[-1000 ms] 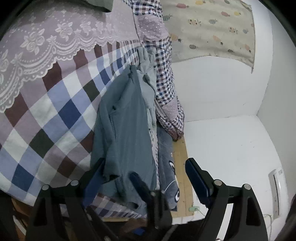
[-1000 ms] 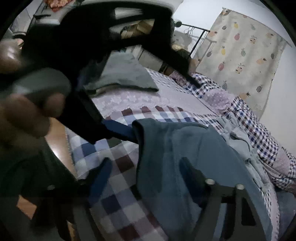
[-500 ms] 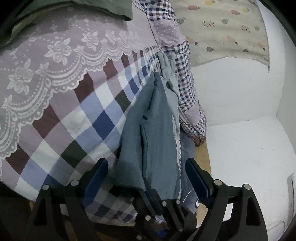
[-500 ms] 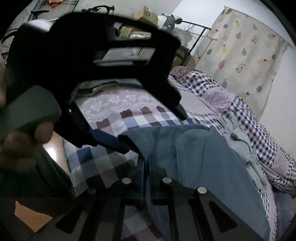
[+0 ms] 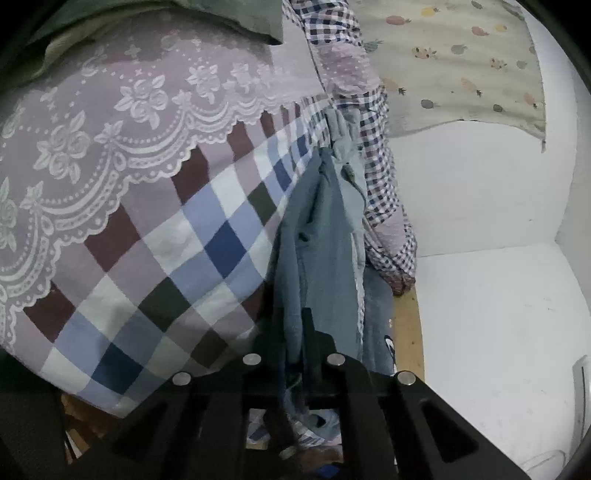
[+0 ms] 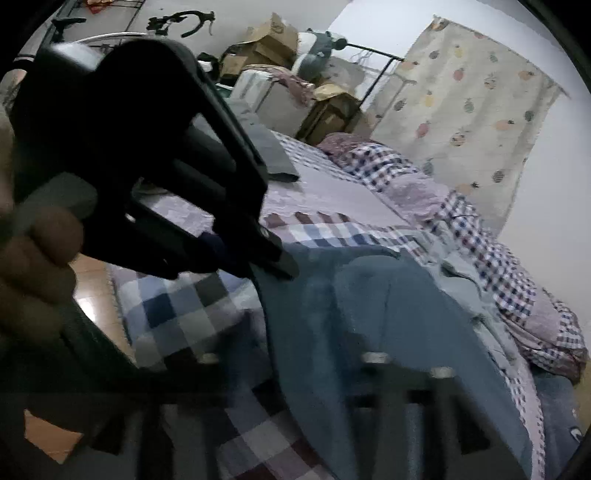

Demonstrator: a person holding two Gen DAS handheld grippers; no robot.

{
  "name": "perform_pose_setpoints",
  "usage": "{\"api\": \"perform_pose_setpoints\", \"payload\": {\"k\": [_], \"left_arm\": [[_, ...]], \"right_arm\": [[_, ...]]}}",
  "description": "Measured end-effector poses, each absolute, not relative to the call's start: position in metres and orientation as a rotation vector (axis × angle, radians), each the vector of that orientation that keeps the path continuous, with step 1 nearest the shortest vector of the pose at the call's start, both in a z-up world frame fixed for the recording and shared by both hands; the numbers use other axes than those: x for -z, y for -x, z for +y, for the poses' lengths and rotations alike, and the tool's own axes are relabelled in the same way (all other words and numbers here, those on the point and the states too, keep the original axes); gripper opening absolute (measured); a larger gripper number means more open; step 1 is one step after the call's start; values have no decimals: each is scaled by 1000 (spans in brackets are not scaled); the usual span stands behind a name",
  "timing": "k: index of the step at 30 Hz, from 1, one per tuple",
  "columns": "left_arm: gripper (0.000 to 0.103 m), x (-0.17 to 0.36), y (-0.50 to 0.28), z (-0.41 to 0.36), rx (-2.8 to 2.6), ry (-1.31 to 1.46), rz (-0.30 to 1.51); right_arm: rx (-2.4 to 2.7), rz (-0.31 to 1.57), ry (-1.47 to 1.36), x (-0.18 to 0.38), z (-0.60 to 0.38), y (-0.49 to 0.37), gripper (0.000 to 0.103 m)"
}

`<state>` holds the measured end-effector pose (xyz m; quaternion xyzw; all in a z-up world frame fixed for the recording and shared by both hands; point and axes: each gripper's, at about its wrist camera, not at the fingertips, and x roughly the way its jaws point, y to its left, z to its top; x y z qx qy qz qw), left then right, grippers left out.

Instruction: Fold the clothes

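A blue-grey garment (image 5: 317,236) lies in a long crumpled strip down the right side of the checked bed. My left gripper (image 5: 295,332) is shut on its near end, with cloth bunched between the fingers. In the right wrist view the same garment (image 6: 388,314) spreads wide over the quilt. There the left gripper (image 6: 284,267), held by a hand (image 6: 33,266), pinches the garment's upper left edge. My right gripper (image 6: 317,354) is blurred at the bottom of that view. Its fingers stand together with the garment's near edge between them.
The checked quilt (image 5: 207,236) and a lace cover (image 5: 110,110) fill the bed. A dark green garment (image 5: 240,18) lies at the far end. A bunched checked duvet (image 5: 373,166) and another blue garment (image 5: 376,314) sit along the right edge. Boxes (image 6: 273,37) stand behind the bed.
Both grippers went from open to shut on the blue-grey garment, the right one first, then the left. The garment's near end has been drawn up into a narrower strip.
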<state>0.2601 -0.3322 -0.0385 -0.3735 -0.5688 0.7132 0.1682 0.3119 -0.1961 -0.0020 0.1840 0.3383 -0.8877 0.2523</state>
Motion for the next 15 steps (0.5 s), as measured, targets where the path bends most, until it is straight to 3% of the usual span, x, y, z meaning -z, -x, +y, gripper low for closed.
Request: {"api": "perform_pose_setpoints", "payload": {"k": [2, 10, 15], "left_arm": [[4, 37, -259, -332, -2022, 1047, -1619], [4, 26, -256, -333, -1947, 929, -1621], [4, 22, -251, -332, -1907, 885, -1633]], "right_arm": [[2446, 942, -495, 4, -196, -309, 71], [2508, 1034, -486, 9, -201, -287, 71], [2516, 988, -526, 5, -204, -269, 70]]}}
